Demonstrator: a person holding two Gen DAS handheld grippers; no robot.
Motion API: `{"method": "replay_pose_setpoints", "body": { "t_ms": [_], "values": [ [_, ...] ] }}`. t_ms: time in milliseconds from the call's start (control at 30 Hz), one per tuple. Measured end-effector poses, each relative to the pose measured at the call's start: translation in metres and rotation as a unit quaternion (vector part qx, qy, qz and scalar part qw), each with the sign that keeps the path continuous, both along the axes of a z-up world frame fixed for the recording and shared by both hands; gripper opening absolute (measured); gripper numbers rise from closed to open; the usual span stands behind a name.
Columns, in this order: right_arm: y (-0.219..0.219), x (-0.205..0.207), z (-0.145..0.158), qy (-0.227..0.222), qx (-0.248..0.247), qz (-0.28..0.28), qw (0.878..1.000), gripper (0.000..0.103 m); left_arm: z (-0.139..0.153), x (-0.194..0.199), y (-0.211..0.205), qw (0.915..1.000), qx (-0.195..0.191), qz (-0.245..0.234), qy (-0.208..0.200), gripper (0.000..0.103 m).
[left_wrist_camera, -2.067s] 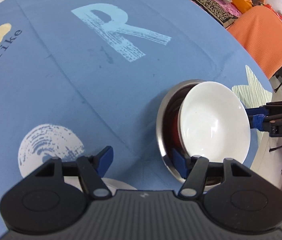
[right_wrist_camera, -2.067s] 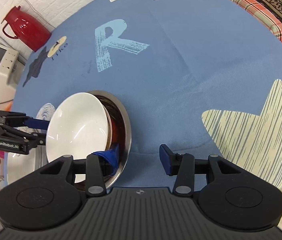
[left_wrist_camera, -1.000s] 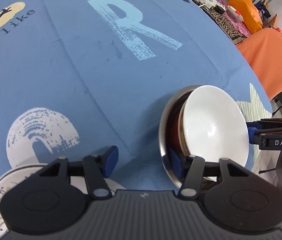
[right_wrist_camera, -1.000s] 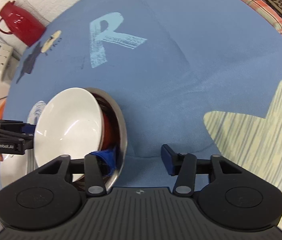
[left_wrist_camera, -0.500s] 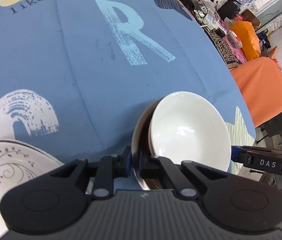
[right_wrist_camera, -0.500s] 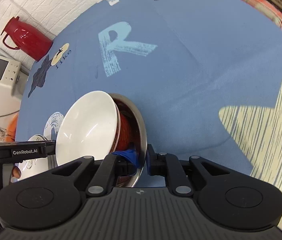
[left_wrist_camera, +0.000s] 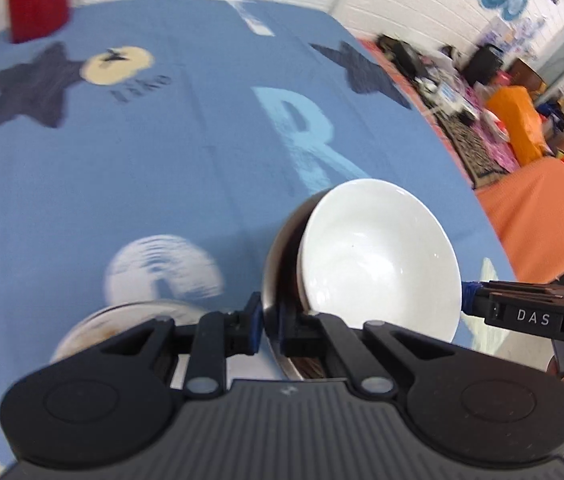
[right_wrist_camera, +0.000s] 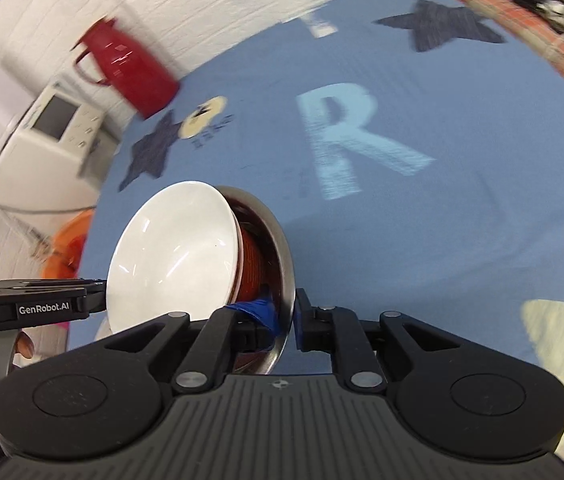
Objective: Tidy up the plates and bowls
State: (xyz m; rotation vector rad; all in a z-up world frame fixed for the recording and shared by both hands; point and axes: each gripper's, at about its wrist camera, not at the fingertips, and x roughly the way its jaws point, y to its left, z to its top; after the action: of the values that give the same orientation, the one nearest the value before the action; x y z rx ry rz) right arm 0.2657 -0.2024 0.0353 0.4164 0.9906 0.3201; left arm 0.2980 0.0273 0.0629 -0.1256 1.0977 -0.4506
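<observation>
A blue cloth printed with a pale letter R point(left_wrist_camera: 306, 136), dark stars and a cream disc covers the bench point(left_wrist_camera: 122, 184); a white brick wall rises beyond its far edge, and an orange-draped seat stands off its right side.

Left wrist view: one stack of three nested bowls is held tilted above the bench's near edge. A steel bowl point(left_wrist_camera: 278, 280) is outermost, a glossy white bowl point(left_wrist_camera: 378, 256) innermost, and only a dark sliver of the middle one shows. The left tongs point(left_wrist_camera: 268, 326) are pinched together on the steel bowl's rim, one blue pad inside and one outside. At the rim's opposite side the right tongs reach in, their tips hidden behind the white bowl. One patterned plate point(left_wrist_camera: 122, 320) lies near the bench's near-left corner, blurred and largely covered by the tool.

Right wrist view: the middle bowl is a red bowl point(right_wrist_camera: 252, 260), ribbed outside. The right tongs point(right_wrist_camera: 288, 318) are clamped on the steel bowl's rim. One red jug point(right_wrist_camera: 122, 68) stands at the far-left corner, smeared by motion blur.
</observation>
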Motion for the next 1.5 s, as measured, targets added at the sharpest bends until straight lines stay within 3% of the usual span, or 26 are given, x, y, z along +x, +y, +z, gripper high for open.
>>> {"method": "replay_pose_setpoints", "body": {
  "t_ms": [133,333,700,833,900,933,1067,1100,1300,1500],
  "values": [
    [0.051,0.004,-0.007,0.003,0.012,0.060,0.998,0.000,0.001,-0.028,0.052,0.9983,0.027,0.052,-0.001,0.000],
    [0.105,0.002,-0.031,0.036,0.006,0.121,0.992,0.000,-0.028,-0.057,0.107,0.9935,0.032,0.104,0.032,0.000],
    [0.112,0.000,-0.038,0.043,-0.029,0.123,0.991,0.000,-0.047,-0.060,0.110,0.9946,0.023,0.096,0.033,0.000],
    [0.116,0.006,-0.039,0.052,-0.034,0.125,0.990,0.000,-0.044,-0.064,0.115,0.9944,0.026,0.102,0.009,0.000],
    [0.117,0.006,-0.035,0.045,-0.045,0.131,0.989,0.001,-0.041,-0.067,0.117,0.9938,0.038,0.104,-0.006,0.009],
    [0.117,0.005,-0.032,0.037,-0.051,0.133,0.989,0.001,-0.040,-0.068,0.119,0.9933,0.044,0.106,-0.011,0.019],
    [0.107,0.001,-0.015,0.004,-0.066,0.133,0.989,0.004,-0.029,-0.078,0.132,0.9919,0.035,0.118,-0.032,0.050],
    [0.102,-0.001,-0.011,-0.003,-0.064,0.130,0.989,0.005,-0.024,-0.081,0.135,0.9914,0.029,0.121,-0.041,0.054],
    [0.069,-0.009,-0.003,-0.025,-0.037,0.069,0.997,0.008,0.009,-0.099,0.137,0.9842,-0.004,0.151,-0.091,0.059],
    [0.052,-0.015,-0.005,-0.008,-0.074,0.005,0.997,0.011,0.028,-0.106,0.100,0.9757,-0.016,0.164,-0.145,0.064]
  ]
}}
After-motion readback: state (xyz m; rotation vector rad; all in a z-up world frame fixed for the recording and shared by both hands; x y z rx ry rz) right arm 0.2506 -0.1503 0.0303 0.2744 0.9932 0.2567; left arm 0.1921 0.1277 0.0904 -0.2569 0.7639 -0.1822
